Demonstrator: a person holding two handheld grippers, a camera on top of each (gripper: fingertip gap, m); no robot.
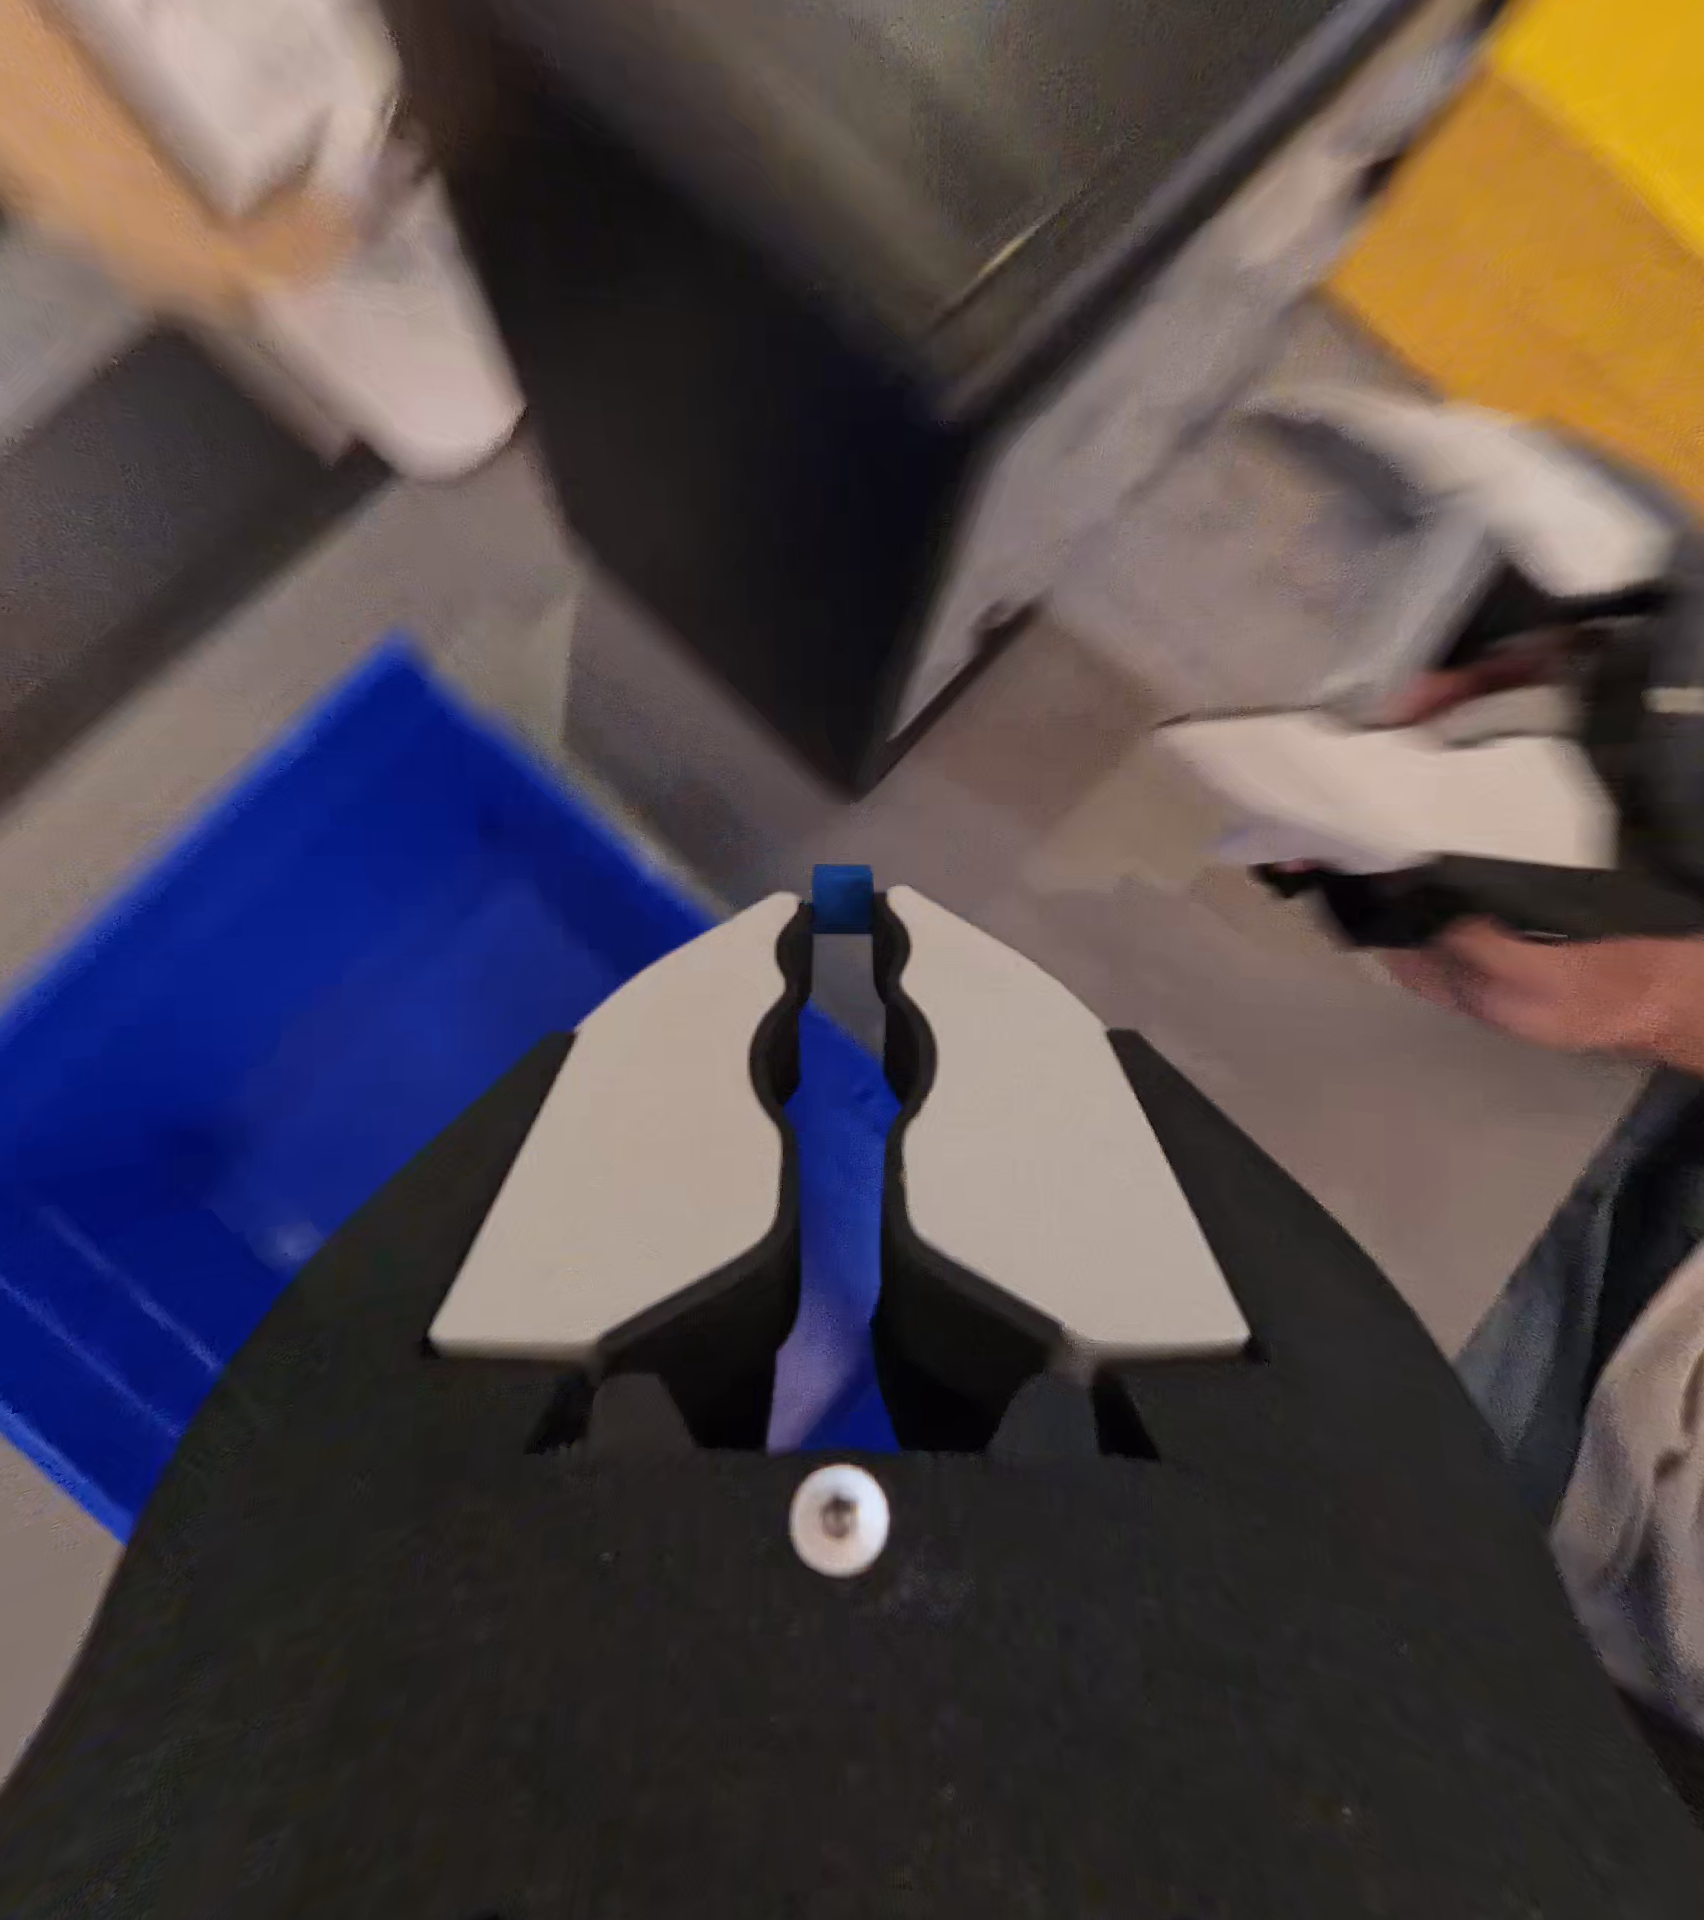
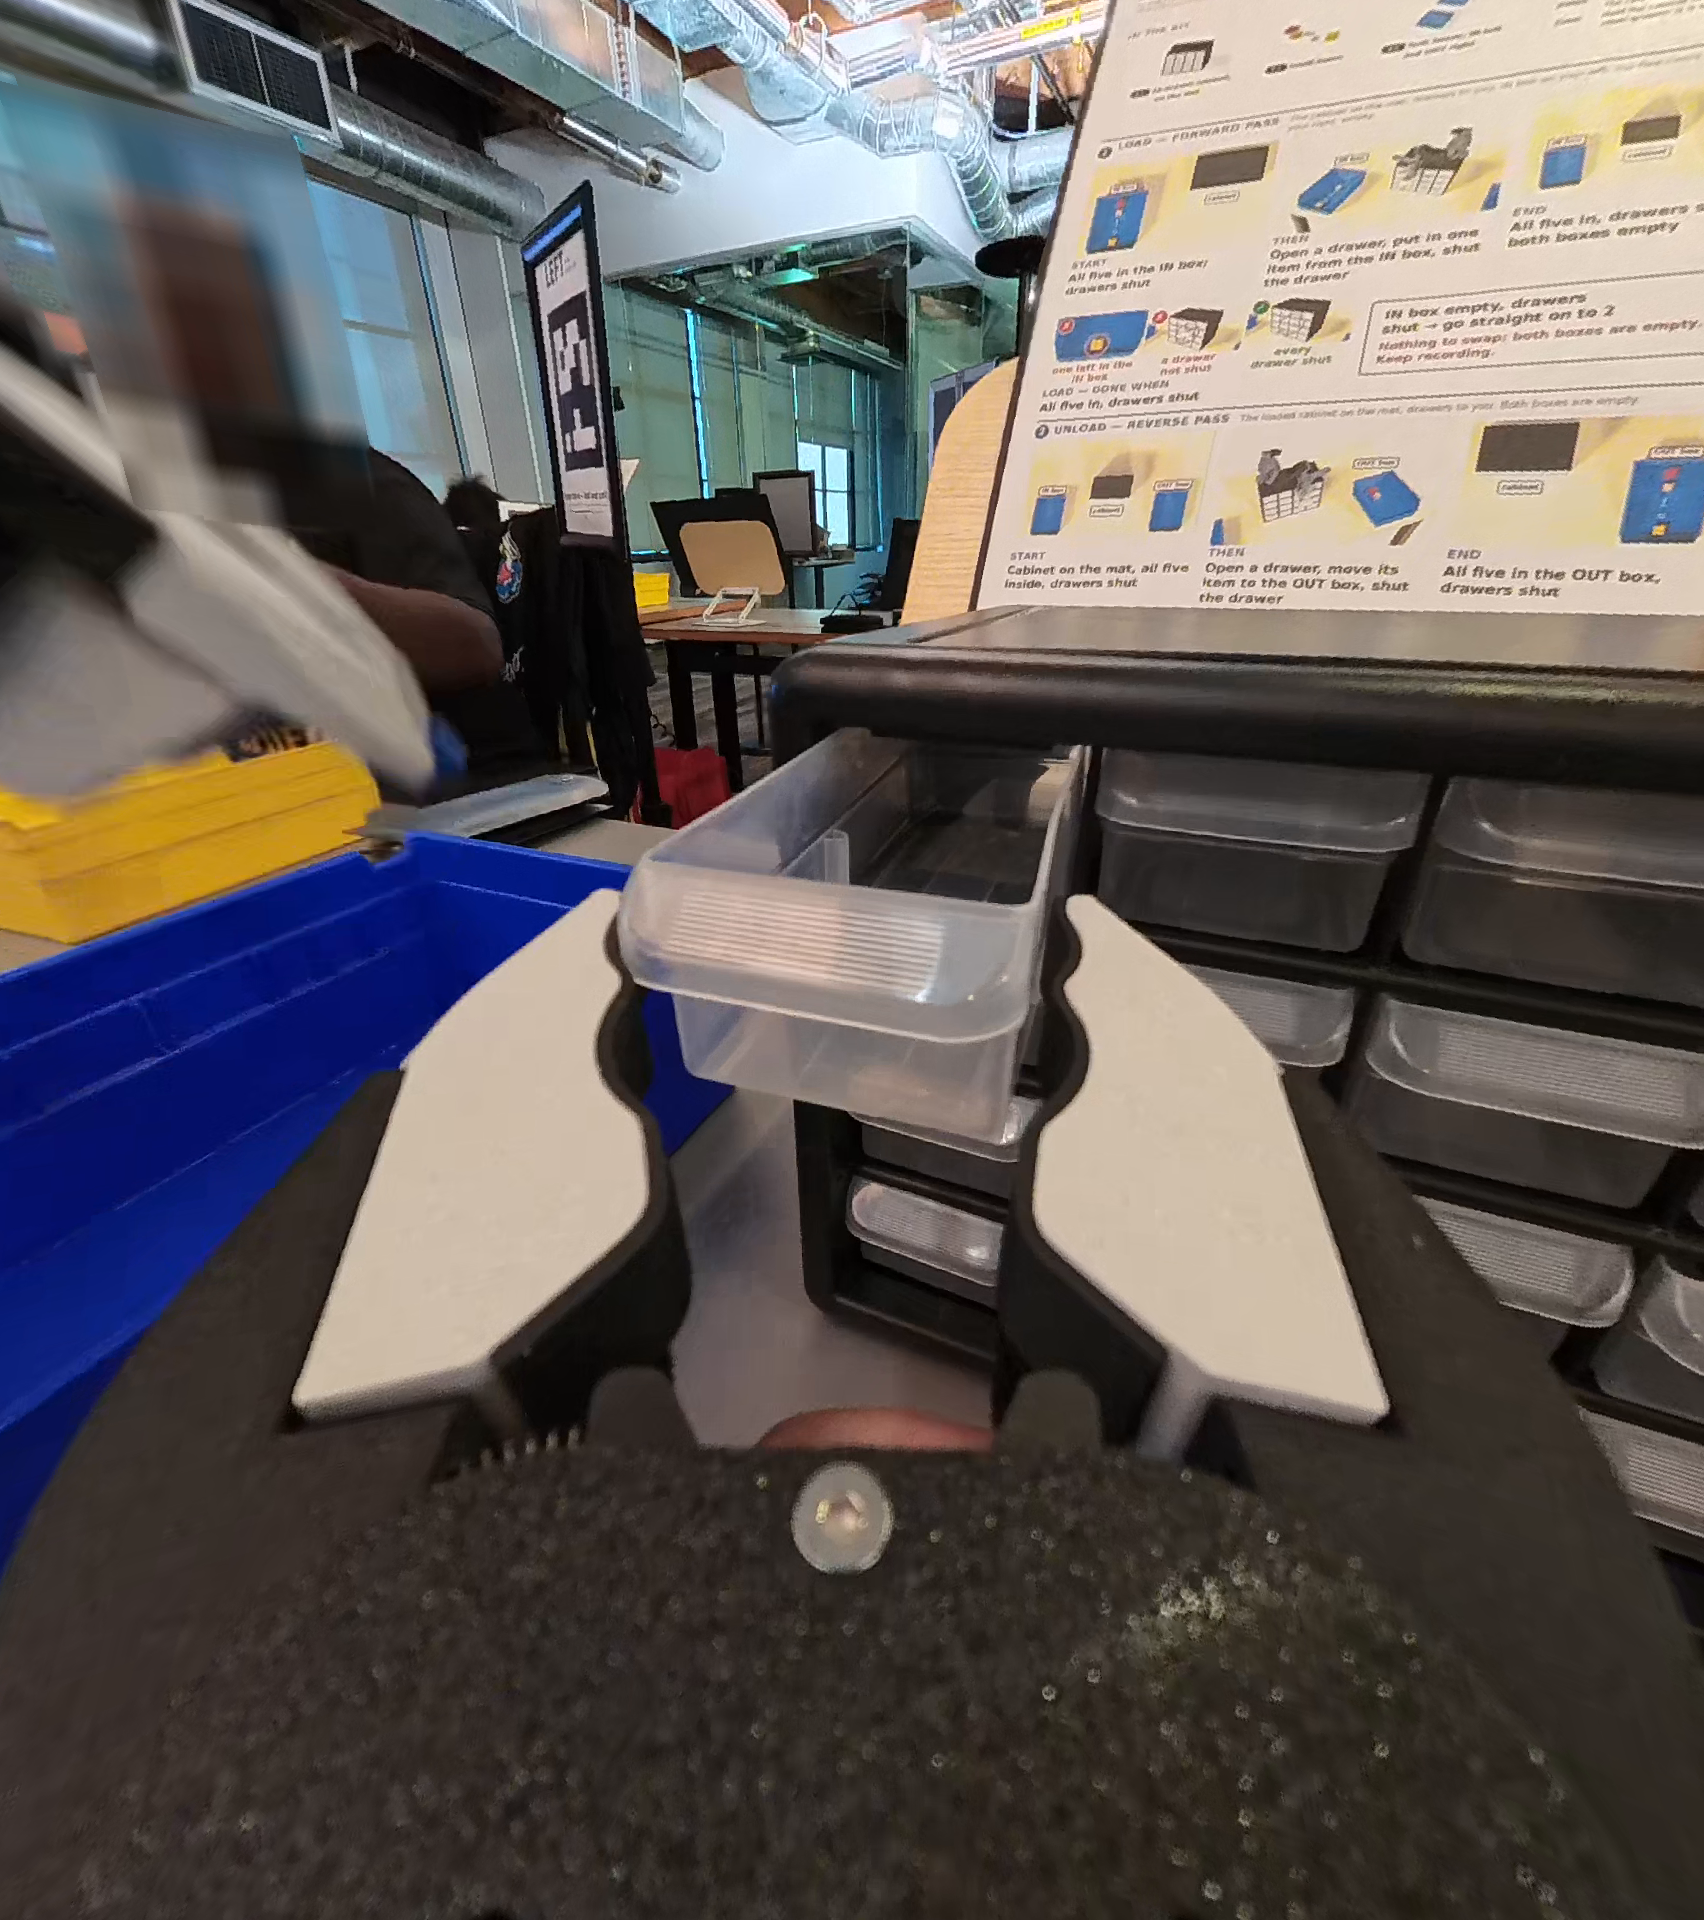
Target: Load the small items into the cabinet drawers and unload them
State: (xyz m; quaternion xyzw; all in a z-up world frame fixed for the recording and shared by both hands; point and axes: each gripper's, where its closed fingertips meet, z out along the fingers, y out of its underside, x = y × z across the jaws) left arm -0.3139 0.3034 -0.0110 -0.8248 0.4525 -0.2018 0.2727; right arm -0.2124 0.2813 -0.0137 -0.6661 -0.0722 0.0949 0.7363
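Observation:
In the left wrist view my left gripper is shut on a small blue cube pinched at the fingertips. It hangs above the corner of the blue bin, next to the black cabinet seen from above. In the right wrist view my right gripper holds the front of a clear drawer, one finger against each side. The drawer is pulled out of the top left slot of the cabinet and looks empty. My left gripper shows blurred at the upper left.
The blue bin stands left of the cabinet. Yellow bins sit behind it. An instruction sheet leans behind the cabinet. Other clear drawers are shut. A person's hand holds the right gripper. The cabinet is closer to my right gripper, around 5 cm from its tips; the left tips are 15 cm off.

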